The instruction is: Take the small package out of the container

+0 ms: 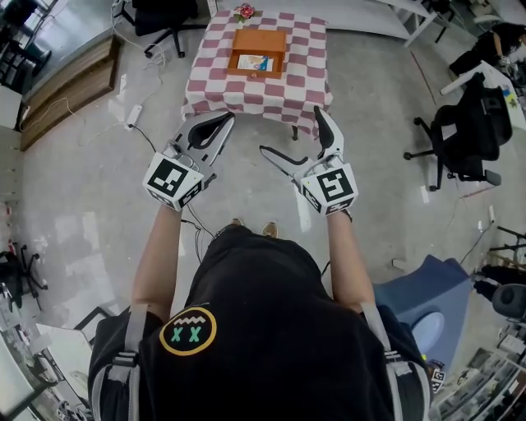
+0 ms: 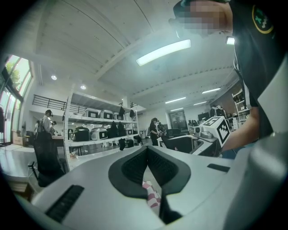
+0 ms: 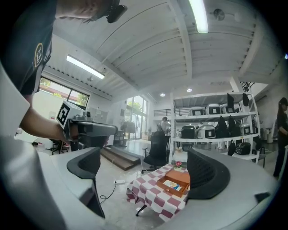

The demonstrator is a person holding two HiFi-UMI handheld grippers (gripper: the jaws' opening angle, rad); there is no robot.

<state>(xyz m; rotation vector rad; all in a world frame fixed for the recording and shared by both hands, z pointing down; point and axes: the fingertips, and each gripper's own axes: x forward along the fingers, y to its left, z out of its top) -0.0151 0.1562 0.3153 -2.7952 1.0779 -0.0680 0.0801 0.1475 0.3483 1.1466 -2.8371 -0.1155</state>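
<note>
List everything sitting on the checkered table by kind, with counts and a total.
Wooden container: 1
Small package, lying inside the container: 1
Flower ornament, at the table's far edge: 1
Total: 3

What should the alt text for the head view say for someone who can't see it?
Seen from above, a person holds two hand-held grippers short of a checked-cloth table: the left hand-held gripper shut, the right hand-held gripper open, both empty. On the table sits an open wooden box holding a small package.
</note>
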